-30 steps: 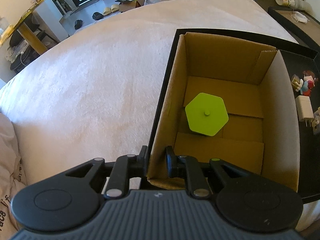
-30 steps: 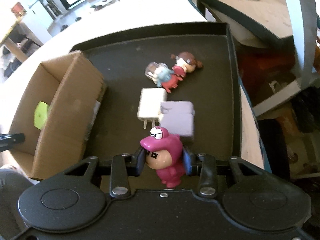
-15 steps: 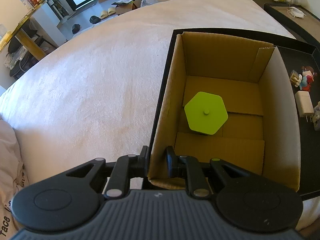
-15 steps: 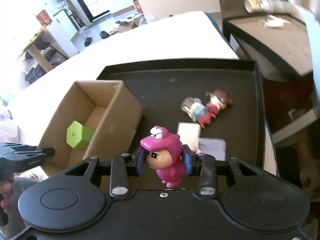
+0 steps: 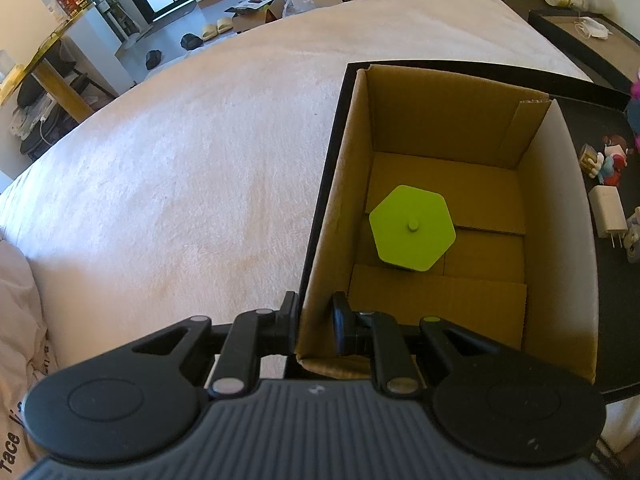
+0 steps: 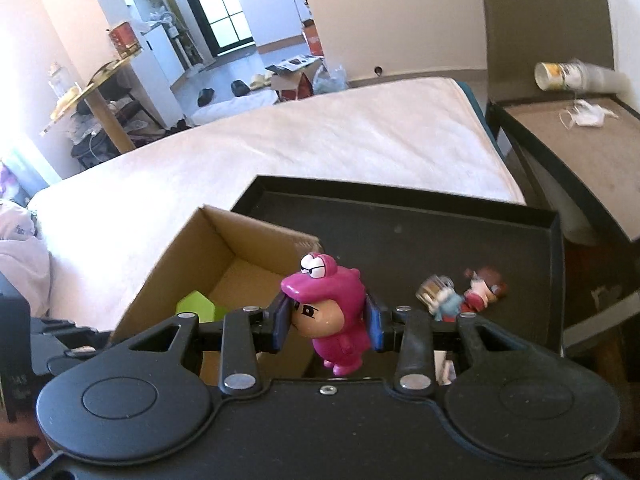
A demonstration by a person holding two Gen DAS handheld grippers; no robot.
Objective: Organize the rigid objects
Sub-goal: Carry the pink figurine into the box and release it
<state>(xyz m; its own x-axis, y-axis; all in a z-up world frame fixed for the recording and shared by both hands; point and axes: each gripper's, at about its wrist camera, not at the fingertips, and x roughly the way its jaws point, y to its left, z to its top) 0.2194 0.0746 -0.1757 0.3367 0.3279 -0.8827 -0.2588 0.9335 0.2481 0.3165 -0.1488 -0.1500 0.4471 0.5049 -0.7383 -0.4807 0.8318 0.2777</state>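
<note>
While the left gripper [image 5: 314,322] pinches the box [image 5: 560,208] by its near-left wall, the left view looks straight down inside: a green hexagon [image 5: 412,233] stands on the floor, room free to its right. A charger [image 5: 608,210] lies right of the box on the tray [image 5: 616,280].

From the right view, the right gripper [image 6: 327,322] clamps the pink figure [image 6: 334,308] at its head, above the box's right wall. It looks like light, stiff, smooth plastic, so it may slip. Another figure [image 6: 476,292] lies far right.
</note>
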